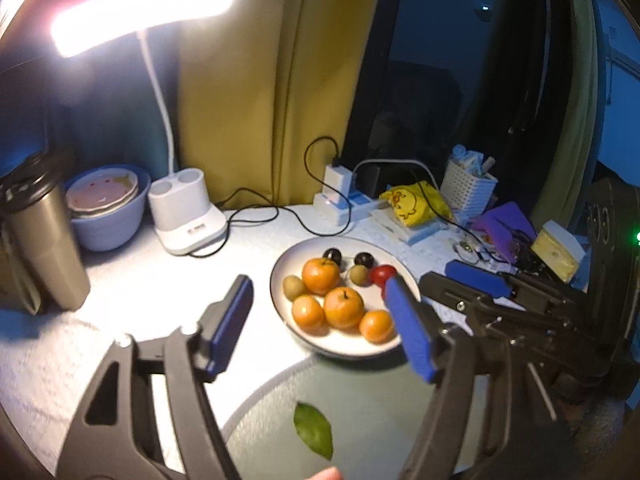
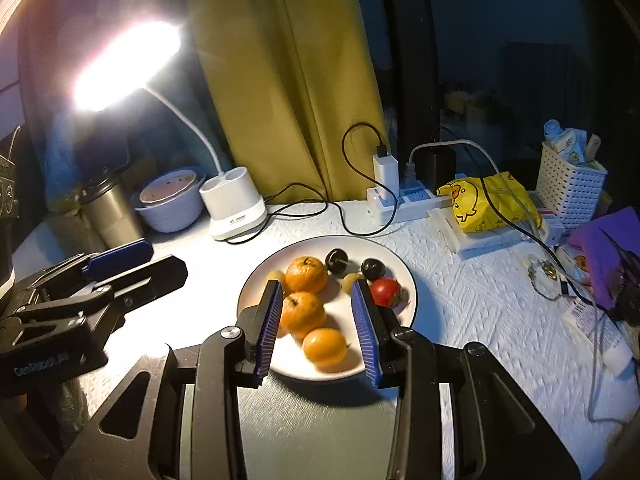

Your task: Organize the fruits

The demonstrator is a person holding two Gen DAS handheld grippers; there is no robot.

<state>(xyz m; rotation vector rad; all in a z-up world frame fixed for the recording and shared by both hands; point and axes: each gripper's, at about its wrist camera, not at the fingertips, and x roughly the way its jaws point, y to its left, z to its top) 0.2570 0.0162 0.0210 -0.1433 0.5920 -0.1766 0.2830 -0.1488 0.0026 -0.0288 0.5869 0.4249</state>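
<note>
A white plate (image 1: 288, 272) (image 2: 404, 276) holds several oranges (image 1: 343, 307) (image 2: 303, 311), two dark plums (image 1: 333, 256) (image 2: 335, 261), small green fruits (image 1: 359, 274) (image 2: 353, 281) and a red tomato (image 1: 383, 274) (image 2: 385, 291). A grey-green plate (image 1: 372, 412) (image 2: 312, 432) with a green leaf (image 1: 313, 430) lies nearer. My left gripper (image 1: 320, 312) is open and empty above the white plate's near left side. My right gripper (image 2: 318, 316) is open over the oranges, holding nothing; it also shows in the left wrist view (image 1: 476, 280).
A lit white desk lamp (image 1: 186, 216) (image 2: 236, 208), a steel tumbler (image 1: 44, 240), a blue bowl with plates (image 1: 108, 208), a power strip with cables (image 1: 340, 200) (image 2: 400, 196), a yellow bag (image 2: 484, 200), a white basket (image 2: 570, 188) and purple clutter (image 2: 600, 252) ring the white tablecloth.
</note>
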